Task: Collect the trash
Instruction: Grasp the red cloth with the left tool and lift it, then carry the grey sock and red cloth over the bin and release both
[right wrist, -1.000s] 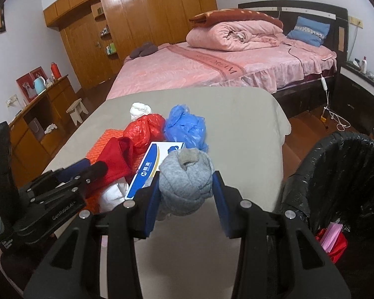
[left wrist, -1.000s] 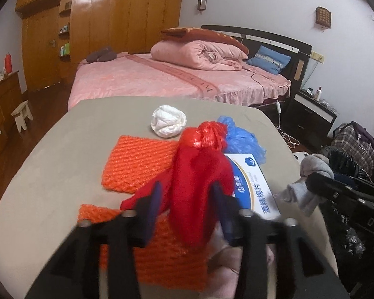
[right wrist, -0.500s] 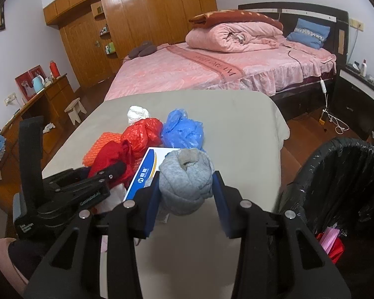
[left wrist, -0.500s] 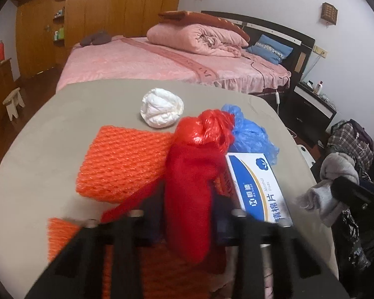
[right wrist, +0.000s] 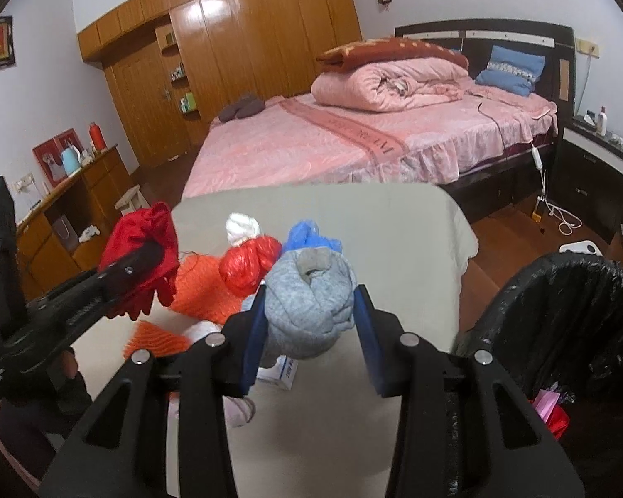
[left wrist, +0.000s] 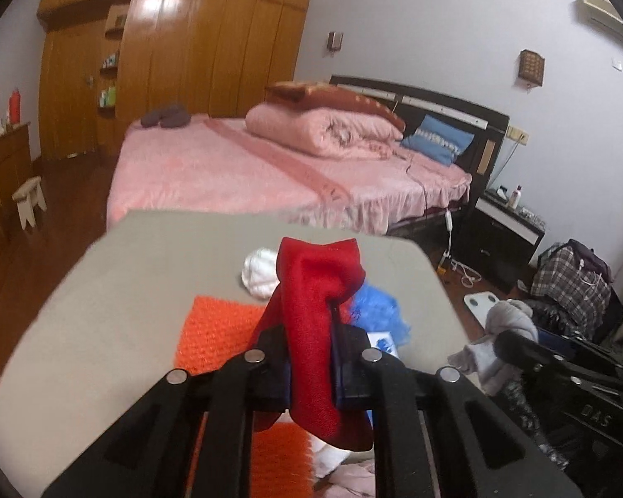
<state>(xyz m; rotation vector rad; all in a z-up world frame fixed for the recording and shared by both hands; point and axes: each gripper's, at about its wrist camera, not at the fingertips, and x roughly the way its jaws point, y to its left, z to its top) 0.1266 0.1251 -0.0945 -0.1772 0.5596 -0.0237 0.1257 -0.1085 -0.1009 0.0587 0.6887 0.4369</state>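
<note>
A red cloth (left wrist: pixel 317 332) hangs above the table, pinched in my left gripper (left wrist: pixel 311 357), whose jaws are still closing on it; the same red cloth (right wrist: pixel 143 257) shows in the right wrist view in the left gripper (right wrist: pixel 145 255). My right gripper (right wrist: pixel 309 328) is shut on a balled grey sock (right wrist: pixel 309 307), raised over the table near its right edge. On the table lie orange mesh pieces (left wrist: pixel 216 332), a red plastic bag (right wrist: pixel 247 265), a blue plastic bag (left wrist: pixel 378 311), a white wad (left wrist: pixel 259 272) and a blue-and-white box (right wrist: pixel 280 371).
A bin lined with a black bag (right wrist: pixel 560 323) stands right of the grey table (right wrist: pixel 394 240), with red and pink trash inside. Behind the table are a pink bed (right wrist: pixel 332 141), a wooden wardrobe (right wrist: pixel 236 54) and a nightstand (right wrist: pixel 594 166). A checked bag (left wrist: pixel 573 282) sits on the floor.
My left gripper has shut on the red cloth and lifted it off the pile. My right gripper has risen slightly, still holding the grey sock.
</note>
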